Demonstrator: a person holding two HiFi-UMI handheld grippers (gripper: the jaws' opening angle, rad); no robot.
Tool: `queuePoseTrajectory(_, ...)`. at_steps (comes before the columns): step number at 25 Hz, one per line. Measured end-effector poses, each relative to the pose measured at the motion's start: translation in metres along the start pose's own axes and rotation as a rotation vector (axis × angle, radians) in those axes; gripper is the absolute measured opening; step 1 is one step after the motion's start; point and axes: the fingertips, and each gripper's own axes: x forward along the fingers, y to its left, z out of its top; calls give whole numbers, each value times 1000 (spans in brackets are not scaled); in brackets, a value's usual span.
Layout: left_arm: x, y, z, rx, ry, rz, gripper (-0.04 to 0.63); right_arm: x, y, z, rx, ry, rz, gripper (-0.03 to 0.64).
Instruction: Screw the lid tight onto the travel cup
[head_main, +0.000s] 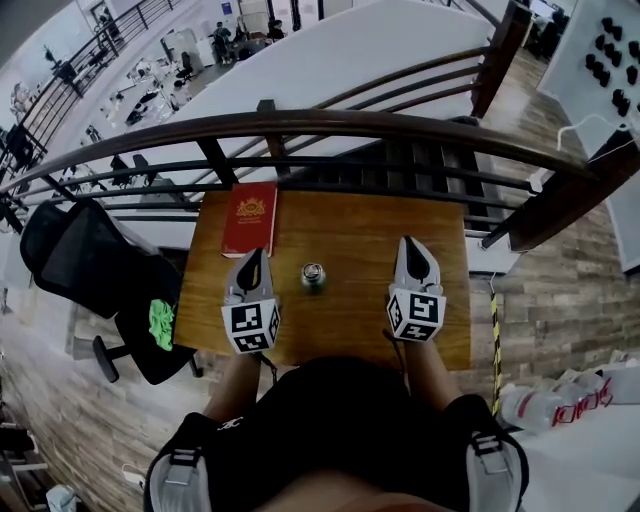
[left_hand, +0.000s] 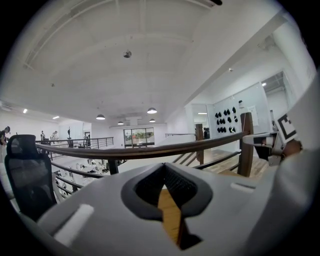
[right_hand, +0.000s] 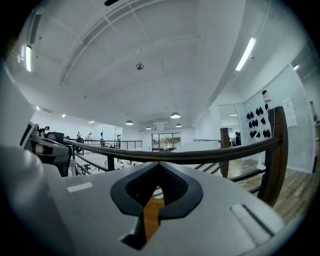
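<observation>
The travel cup (head_main: 313, 276) stands upright on the wooden table (head_main: 440, 335), its long axis vertical, so the head view shows only its round metallic top; whether a lid is already seated on it, or how far it is threaded, cannot be read from above; no separate lid is visible on the table. The cup lies between the two tools, forward of their marker cubes and roughly level with their tips; it is to the right of the left gripper (head_main: 255, 254) and to the left of the right gripper (head_main: 408, 243), and the left one is the nearer. Both grippers are clenched with nothing between the jaws; each gripper view shows the pads meeting, with only a strip of table wood visible below them. Neither gripper view contains the cup; both look level over the railing (head_main: 300, 124) into the hall; the cup's position is therefore given by the head view alone. A red book (head_main: 248, 220) lies just beyond the left gripper, clear of the cup.
</observation>
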Motion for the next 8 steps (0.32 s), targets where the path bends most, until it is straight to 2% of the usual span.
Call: queuePoseTrajectory(8,0,-1,2,-18,-10,-6,54,-3,4,-1,5,3,20,3)
